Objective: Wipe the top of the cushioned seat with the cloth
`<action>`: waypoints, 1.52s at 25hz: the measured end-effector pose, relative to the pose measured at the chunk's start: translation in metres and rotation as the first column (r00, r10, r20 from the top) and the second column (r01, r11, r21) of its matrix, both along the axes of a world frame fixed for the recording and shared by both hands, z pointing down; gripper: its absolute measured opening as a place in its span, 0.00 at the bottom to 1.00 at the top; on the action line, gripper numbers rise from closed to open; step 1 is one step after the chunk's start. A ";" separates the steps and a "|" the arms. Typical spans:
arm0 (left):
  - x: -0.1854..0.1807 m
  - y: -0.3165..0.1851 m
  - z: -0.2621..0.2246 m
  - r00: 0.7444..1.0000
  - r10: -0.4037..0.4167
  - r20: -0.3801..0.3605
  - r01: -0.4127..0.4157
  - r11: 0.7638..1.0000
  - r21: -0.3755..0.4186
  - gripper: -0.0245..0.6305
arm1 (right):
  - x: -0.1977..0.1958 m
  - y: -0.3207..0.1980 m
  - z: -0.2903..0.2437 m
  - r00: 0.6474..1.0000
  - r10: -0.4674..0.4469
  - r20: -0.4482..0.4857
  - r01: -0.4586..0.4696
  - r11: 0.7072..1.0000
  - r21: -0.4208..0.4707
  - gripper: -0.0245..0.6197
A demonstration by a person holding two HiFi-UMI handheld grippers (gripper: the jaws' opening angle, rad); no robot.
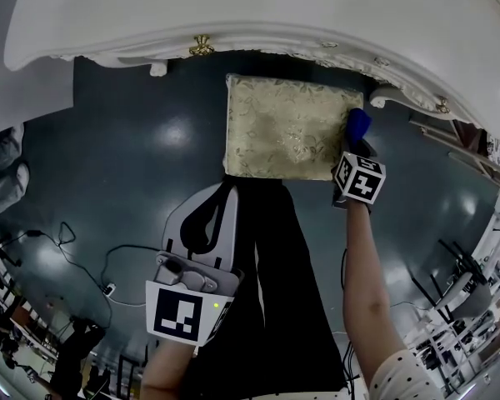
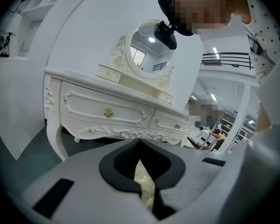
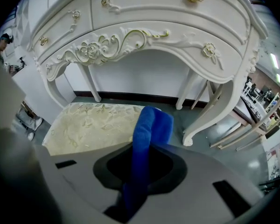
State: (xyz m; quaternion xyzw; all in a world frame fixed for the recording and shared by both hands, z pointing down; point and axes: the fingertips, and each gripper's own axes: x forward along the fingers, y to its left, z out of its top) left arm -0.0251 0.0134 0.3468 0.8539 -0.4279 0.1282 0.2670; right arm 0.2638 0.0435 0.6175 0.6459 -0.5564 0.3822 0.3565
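Gold-patterned cushioned seat (image 1: pixel 287 127) on a dark blue-grey floor (image 1: pixel 133 157), with a blue cloth (image 1: pixel 358 125) at its right edge.

Setting: the seat stands partly under a white carved dressing table (image 1: pixel 317 15) with brass knobs; cables (image 1: pixel 92 265) lie on the floor to the left. Head view only: both claws together, the seat square between them. Left gripper view only: the oval mirror (image 2: pixel 149 50) on top of the dressing table, and a sliver of seat fabric past the jaws. Right gripper view only: the table's scrolled apron and legs from below. Right claw (image 1: pixel 356 150): clamped on the cloth, which sticks out forward past the tips, over the seat's right side. Left claw (image 1: pixel 207 217): jaws drawn together, nothing held, low and near the seat's front edge.
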 end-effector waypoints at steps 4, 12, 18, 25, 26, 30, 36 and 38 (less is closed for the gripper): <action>-0.007 0.000 0.000 1.000 -0.014 -0.001 0.014 1.000 0.003 0.05 | -0.011 -0.002 0.000 1.000 -0.002 0.004 0.002 1.000 0.001 0.14; -0.017 -0.003 0.001 0.999 -0.036 -0.005 0.036 0.999 0.001 0.05 | -0.028 -0.008 0.001 0.999 -0.022 0.022 0.022 1.000 0.006 0.14; -0.023 -0.003 -0.001 0.999 -0.048 -0.007 0.048 0.999 0.001 0.05 | -0.043 -0.010 0.000 0.999 -0.041 0.031 0.041 0.999 0.007 0.14; -0.032 -0.004 -0.001 0.998 -0.065 -0.009 0.065 0.998 0.000 0.05 | -0.059 -0.013 0.000 0.998 -0.055 0.042 0.054 0.998 0.007 0.14; -0.033 -0.004 -0.001 0.998 -0.067 -0.009 0.067 0.998 0.000 0.05 | -0.062 -0.014 0.000 0.997 -0.057 0.043 0.057 0.998 0.007 0.14; -0.037 -0.006 -0.002 0.997 -0.076 -0.011 0.076 0.997 0.002 0.05 | -0.070 -0.015 0.000 0.997 -0.061 0.046 0.060 0.998 0.005 0.14; -0.040 -0.008 -0.001 0.997 -0.082 -0.013 0.083 0.997 0.004 0.05 | -0.083 -0.018 0.000 0.997 -0.059 0.059 0.058 0.998 0.009 0.14; -0.041 -0.007 0.001 0.997 -0.078 -0.011 0.078 0.997 -0.004 0.05 | -0.088 -0.019 0.001 0.996 -0.063 0.062 0.063 0.998 0.009 0.14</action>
